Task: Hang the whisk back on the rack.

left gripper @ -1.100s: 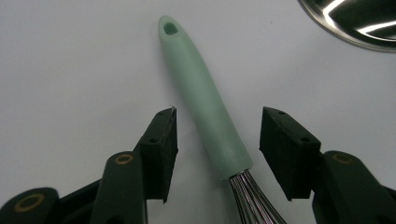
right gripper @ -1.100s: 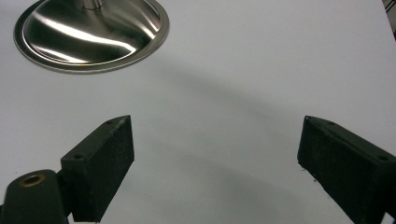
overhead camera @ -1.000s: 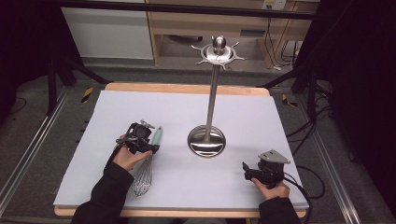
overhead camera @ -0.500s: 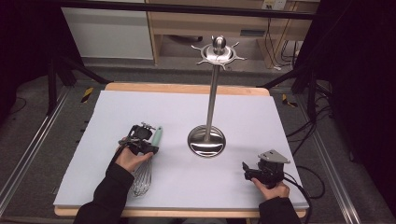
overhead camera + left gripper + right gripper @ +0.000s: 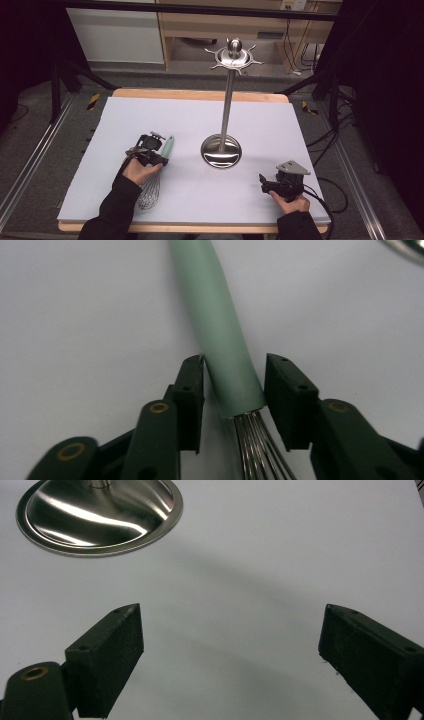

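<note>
White tabletop [image 5: 200, 120]: left hand-held gripper [image 5: 234, 385] loosely straddles whisk [image 5: 220, 325], wires cropped; right hand-held gripper [image 5: 230, 650] wide, empty.

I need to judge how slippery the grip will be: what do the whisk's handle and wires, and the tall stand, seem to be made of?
The whisk handle looks like matte pale-green plastic or silicone: an even colour with no glare. The whisk wires look like thin bare metal, each with a bright glint line. The stand looks like polished steel; its dished base mirrors light and dark streaks in the right gripper view.
</note>
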